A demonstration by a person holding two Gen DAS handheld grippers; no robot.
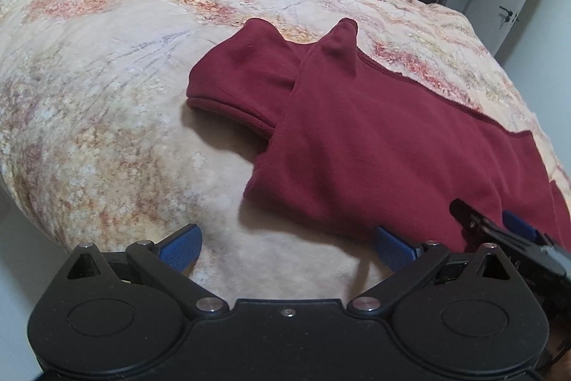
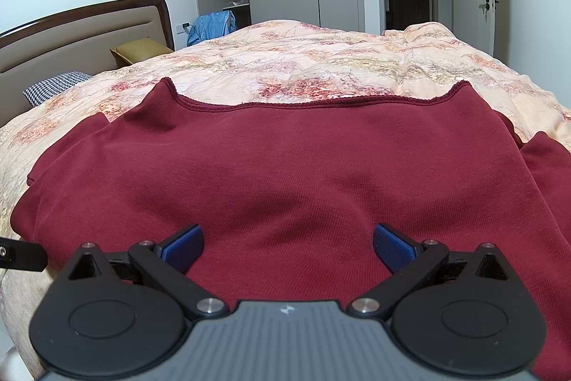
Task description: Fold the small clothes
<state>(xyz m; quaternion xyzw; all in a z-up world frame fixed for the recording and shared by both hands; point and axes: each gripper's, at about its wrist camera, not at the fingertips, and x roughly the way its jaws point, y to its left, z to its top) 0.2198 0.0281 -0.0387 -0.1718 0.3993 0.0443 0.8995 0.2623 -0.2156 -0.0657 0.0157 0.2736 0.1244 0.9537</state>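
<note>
Dark red garment [image 2: 285, 174] — lies spread on the floral quilt [image 2: 321, 66], filling the middle and lower right of both views.
Left gripper [image 1: 287, 247]: fingers wide apart, holding nothing, low in the frame at the garment's near edge.
Right gripper [image 2: 288, 245]: fingers wide apart, empty, over the cloth's middle.
Step, as judged: between folds — one sleeve [image 1: 246, 70] already laid across toward upper centre.
Next move calls for pinching an edge or corner in each gripper.
Look: soft knit, stitched far hem, mild wrinkles.
</note>
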